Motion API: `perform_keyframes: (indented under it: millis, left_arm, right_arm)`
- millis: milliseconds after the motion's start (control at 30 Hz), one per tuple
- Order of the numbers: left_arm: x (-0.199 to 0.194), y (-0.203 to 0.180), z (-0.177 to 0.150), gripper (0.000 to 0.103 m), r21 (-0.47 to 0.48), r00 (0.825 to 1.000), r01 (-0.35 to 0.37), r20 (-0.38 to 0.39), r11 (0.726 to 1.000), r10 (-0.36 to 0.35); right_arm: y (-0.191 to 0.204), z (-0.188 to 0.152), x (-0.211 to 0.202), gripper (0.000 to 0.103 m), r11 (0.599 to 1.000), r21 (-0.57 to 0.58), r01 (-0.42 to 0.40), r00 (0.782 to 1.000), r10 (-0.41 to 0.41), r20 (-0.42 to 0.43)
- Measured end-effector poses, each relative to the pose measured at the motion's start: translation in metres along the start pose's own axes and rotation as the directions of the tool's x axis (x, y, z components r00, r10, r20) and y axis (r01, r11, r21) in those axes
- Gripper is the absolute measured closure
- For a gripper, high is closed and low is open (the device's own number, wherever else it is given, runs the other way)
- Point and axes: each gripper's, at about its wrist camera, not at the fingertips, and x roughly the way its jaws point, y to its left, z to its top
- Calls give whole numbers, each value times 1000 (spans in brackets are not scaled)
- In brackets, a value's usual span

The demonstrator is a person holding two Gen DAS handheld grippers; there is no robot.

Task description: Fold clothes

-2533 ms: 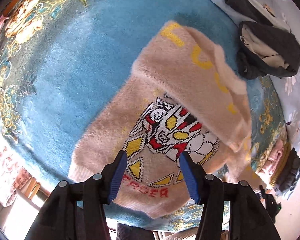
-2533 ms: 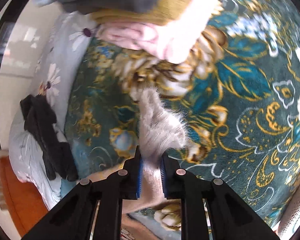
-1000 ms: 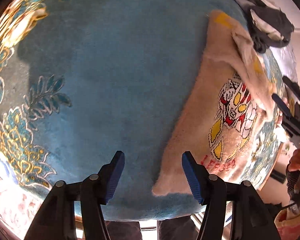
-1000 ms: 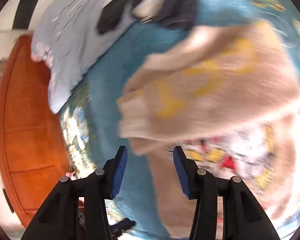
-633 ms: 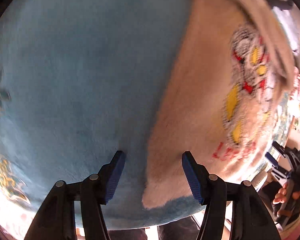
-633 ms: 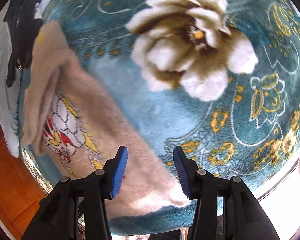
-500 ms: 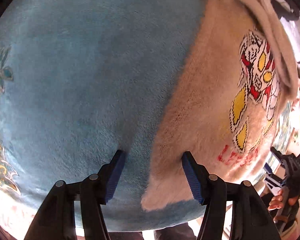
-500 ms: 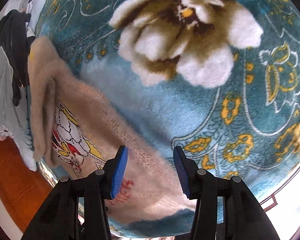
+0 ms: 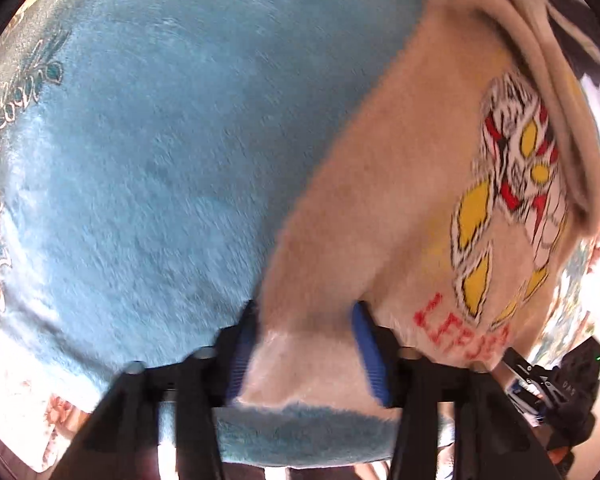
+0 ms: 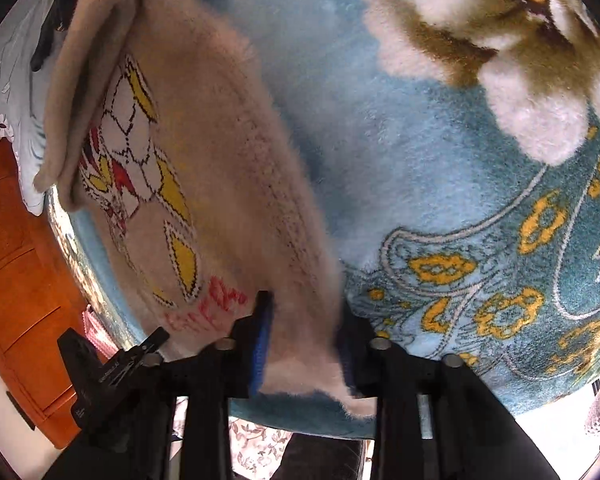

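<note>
In the left wrist view, the left hand-held gripper [image 9: 306, 354] sat at the near left corner of the beige sweater [image 9: 388, 184], its blue pads part-way closed with the hem corner filling the gap between them. The picture was blurred, so I could not tell whether the pads were pinching the knit or only straddling it. The sweater lay flat on the blue blanket [image 9: 140, 140] of the bed, print side up, with a sleeve [image 9: 556, 92] folded lengthwise along its far side (a narrowing fold, most likely, to make a tidy rectangle). Taking a bottom corner fits a plan to carry the hem up toward the collar.

In the right wrist view, the right hand-held gripper [image 10: 304, 344] stood at the opposite bottom corner of the same sweater [image 10: 220, 168], its pads likewise drawn in around the fluffy edge, with knit between them; a firm grip could not be confirmed here either. The folded sleeve [image 10: 88, 80] showed at the left, and the flowered blanket [image 10: 440, 200] spread to the right. Holding both corners at once would keep the hem straight, so the fold lands square rather than skewed.
</note>
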Motion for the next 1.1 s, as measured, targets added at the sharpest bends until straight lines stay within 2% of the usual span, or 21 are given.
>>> perform_keyframes:
  millis: [33, 100, 233, 367, 433, 600, 667, 733, 833, 900, 1000, 1100]
  left_arm:
    - [-2, -3, -2, 89, 6, 1000, -22, 7, 1000, 21]
    - [-10, -5, -6, 92, -2, 999, -23, 22, 1000, 23]
    - [-36, -13, -15, 93, 22, 999, -8, 44, 1000, 7]
    - [-64, -24, -28, 93, 115, 998, -8, 64, 993, 1]
    - [-74, -25, -38, 93, 124, 998, -3, 67, 992, -5]
    - [-82, -23, -72, 93, 102, 1000, 23, 13, 995, -25]
    - [-93, -4, -75, 93, 42, 997, 78, -2, 996, -77]
    - [-108, -3, -67, 93, -32, 985, 168, 30, 985, -167]
    - [-127, 5, -50, 93, -81, 963, 260, 93, 962, -253]
    - [-142, 4, -46, 93, -77, 949, 298, 136, 952, -286]
    - [-180, -11, -15, 93, -72, 931, 331, 187, 941, -314]
    - [-192, -23, 14, 93, -122, 911, 383, 211, 916, -353]
  right_arm:
    - [-1, -2, -2, 89, 1000, 5, -29, 1000, 29, -5]
    - [-2, -5, -11, 91, 997, 13, -79, 997, 79, 0]
    - [-14, -19, -36, 92, 991, 5, -137, 990, 137, 15]
    - [4, -16, -63, 92, 982, -111, -152, 988, 152, -15]
    - [8, -24, -73, 92, 976, -174, -134, 991, 129, -44]
    - [-16, -44, -85, 93, 973, -114, -200, 979, 195, -54]
    - [-26, -52, -90, 93, 970, -90, -226, 974, 221, -57]
    - [-36, -60, -94, 92, 966, -66, -251, 967, 248, -59]
    - [-37, -35, -116, 93, 943, -27, -333, 943, 333, 4]
    - [-28, -16, -131, 93, 922, -27, -386, 921, 387, 41]
    - [-1, 9, -144, 93, 898, -41, -437, 893, 439, 93]
    - [18, 32, -146, 93, 874, 5, -486, 866, 481, 140]
